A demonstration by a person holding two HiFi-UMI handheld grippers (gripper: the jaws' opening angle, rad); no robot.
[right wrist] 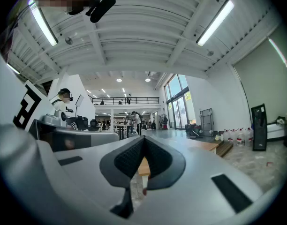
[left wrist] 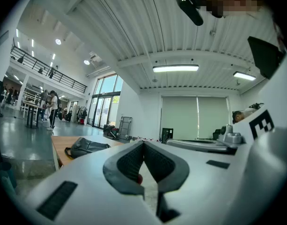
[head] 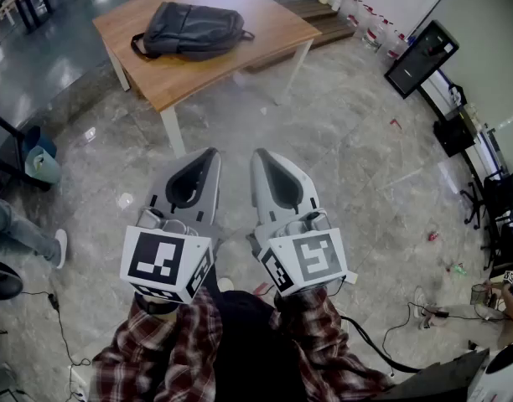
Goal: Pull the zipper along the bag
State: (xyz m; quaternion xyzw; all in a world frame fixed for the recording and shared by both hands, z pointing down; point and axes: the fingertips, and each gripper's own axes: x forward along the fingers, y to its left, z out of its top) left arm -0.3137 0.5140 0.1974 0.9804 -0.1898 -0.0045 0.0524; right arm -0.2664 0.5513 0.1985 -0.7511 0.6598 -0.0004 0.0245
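Observation:
A dark grey backpack (head: 192,29) lies flat on a wooden table (head: 265,23) at the far side of the room; its zipper is too small to make out. Both grippers hang side by side over the floor, well short of the table. The left gripper (head: 210,152) is shut with nothing in it, and the right gripper (head: 261,152) is shut and empty too. In the left gripper view the jaws meet at the left gripper's tip (left wrist: 144,143), with the backpack (left wrist: 86,147) far off to the left. In the right gripper view the right gripper (right wrist: 142,138) has its jaws closed, the table (right wrist: 207,146) beyond.
Marble floor lies between me and the table. A black screen (head: 422,59) leans at the right wall, with bottles (head: 357,11) on a low wooden platform (head: 323,22). A seated person's feet (head: 38,248) and a bucket (head: 43,166) are at the left; cables (head: 391,342) trail at the right.

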